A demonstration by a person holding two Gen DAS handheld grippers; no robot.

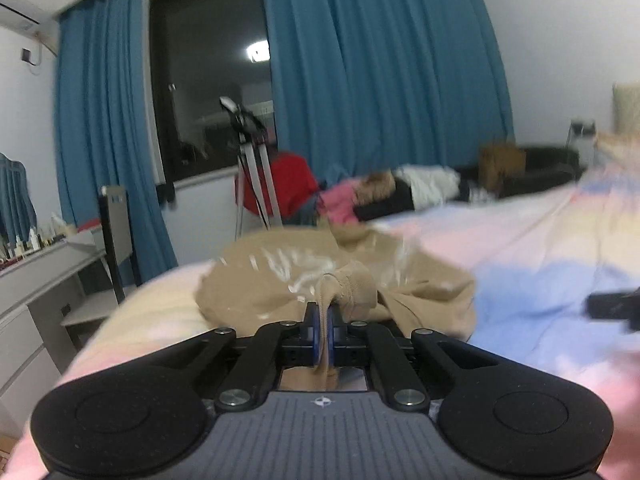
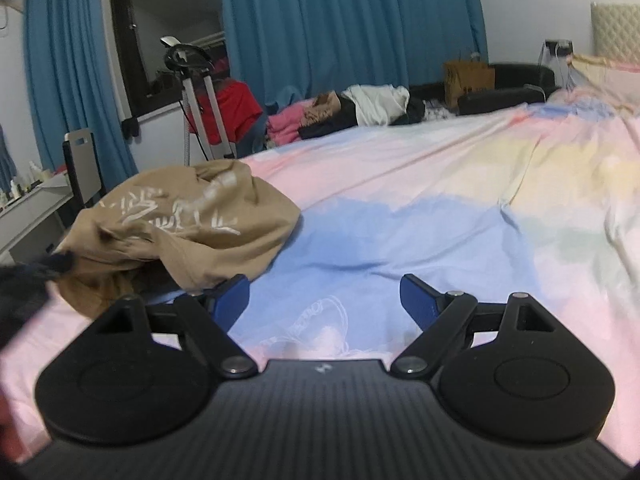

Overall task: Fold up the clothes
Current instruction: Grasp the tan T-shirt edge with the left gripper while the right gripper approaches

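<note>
A crumpled tan shirt with white lettering (image 1: 320,280) lies bunched near the left edge of the bed; it also shows at left in the right wrist view (image 2: 192,224). My left gripper (image 1: 323,314) is shut on a ribbed edge of the tan shirt, which bunches up between the blue pads. My right gripper (image 2: 324,292) is open and empty, low over the blue patch of the sheet, just right of the shirt. It shows as a dark blur at the right edge of the left wrist view (image 1: 612,306).
The bed (image 2: 440,184) has a pastel pink, blue and yellow sheet. A heap of other clothes (image 2: 360,110) lies at the far side. A tripod (image 2: 196,104), a chair (image 2: 82,164) and a grey desk (image 1: 36,280) stand left of the bed. Blue curtains (image 2: 340,20) hang behind.
</note>
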